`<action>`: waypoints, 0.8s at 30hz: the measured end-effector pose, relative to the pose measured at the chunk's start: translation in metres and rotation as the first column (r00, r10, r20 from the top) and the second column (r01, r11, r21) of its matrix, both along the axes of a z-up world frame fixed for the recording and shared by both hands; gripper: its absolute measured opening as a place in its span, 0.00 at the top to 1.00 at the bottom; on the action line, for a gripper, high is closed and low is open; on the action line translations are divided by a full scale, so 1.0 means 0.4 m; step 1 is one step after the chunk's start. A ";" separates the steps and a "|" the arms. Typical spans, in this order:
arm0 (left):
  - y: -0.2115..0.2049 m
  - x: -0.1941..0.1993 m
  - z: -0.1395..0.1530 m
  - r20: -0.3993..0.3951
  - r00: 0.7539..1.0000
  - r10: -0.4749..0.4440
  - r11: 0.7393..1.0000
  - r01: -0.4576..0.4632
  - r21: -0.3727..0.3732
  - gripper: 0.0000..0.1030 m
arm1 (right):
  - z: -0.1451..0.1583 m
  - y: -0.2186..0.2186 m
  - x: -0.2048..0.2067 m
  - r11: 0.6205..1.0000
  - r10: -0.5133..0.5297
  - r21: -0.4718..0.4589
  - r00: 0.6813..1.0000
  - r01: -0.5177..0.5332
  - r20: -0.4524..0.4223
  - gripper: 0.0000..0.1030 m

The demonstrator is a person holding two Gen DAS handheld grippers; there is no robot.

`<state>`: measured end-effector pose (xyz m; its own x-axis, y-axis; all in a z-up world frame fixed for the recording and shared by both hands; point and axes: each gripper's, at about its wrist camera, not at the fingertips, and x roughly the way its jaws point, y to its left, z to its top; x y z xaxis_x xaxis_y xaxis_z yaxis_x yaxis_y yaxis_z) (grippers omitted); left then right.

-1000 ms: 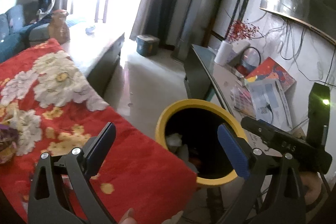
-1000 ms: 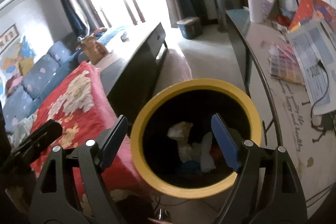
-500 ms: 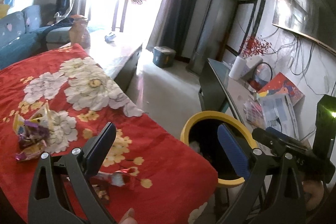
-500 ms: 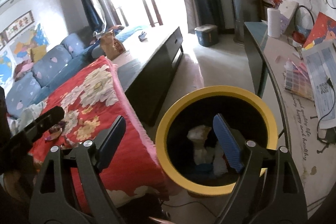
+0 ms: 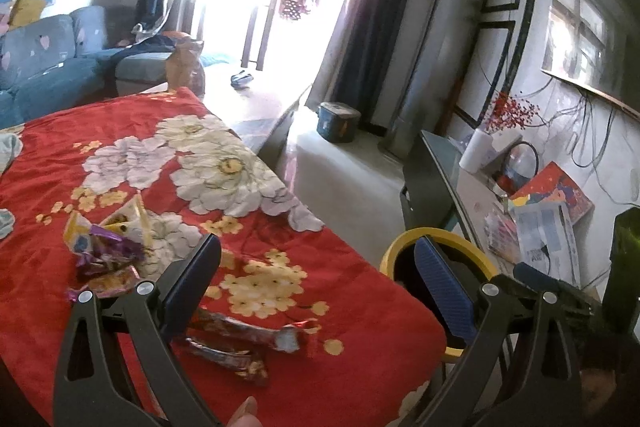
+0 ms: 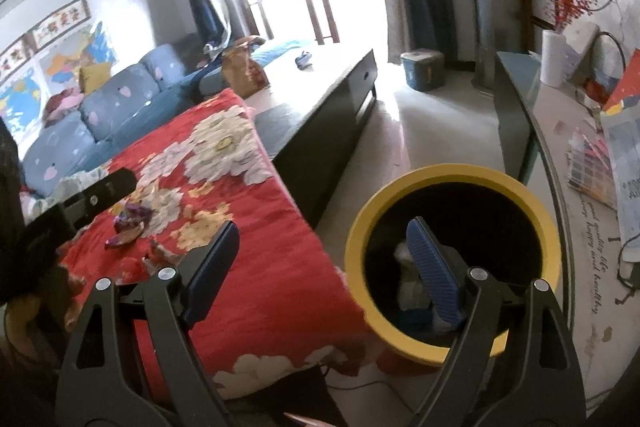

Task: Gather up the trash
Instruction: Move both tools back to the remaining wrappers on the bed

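- Standing on the floor beside the red flowered cloth [image 6: 260, 227], the yellow-rimmed black round bin [image 6: 452, 179] holds crumpled white and blue scraps [image 6: 408, 291]
- Purple and yellow crinkled foil wrappers [image 5: 104, 247] and two long brown snack wrappers [image 5: 240, 335] lie on the cloth
- Left gripper [image 5: 316, 287] gapes wide, empty, over the brown wrappers
- Right gripper [image 6: 320, 267] gapes wide, empty, at the bin's edge
- Cluttered glass desk [image 6: 560, 155] stands beyond the bin
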<state>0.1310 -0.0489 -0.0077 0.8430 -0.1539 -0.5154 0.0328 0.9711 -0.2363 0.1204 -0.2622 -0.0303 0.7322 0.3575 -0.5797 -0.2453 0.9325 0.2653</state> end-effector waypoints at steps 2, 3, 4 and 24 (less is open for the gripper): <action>0.011 -0.004 0.003 0.004 1.000 0.010 1.000 -0.010 0.000 0.08 | 0.002 0.021 -0.005 1.000 0.020 -0.005 1.000 -0.020 0.001 0.25; 0.019 -0.006 0.004 0.005 1.000 0.018 1.000 -0.018 0.000 0.08 | 0.003 0.024 -0.006 1.000 0.027 -0.007 1.000 -0.027 0.001 0.25; 0.026 -0.008 0.004 0.006 1.000 0.023 1.000 -0.023 -0.002 0.08 | 0.003 0.032 -0.008 0.999 0.034 -0.010 0.999 -0.034 0.001 0.25; 0.182 -0.038 0.001 0.007 0.988 0.153 0.987 -0.152 -0.045 0.08 | 0.012 0.198 -0.049 0.977 0.207 -0.059 0.978 -0.206 0.008 0.25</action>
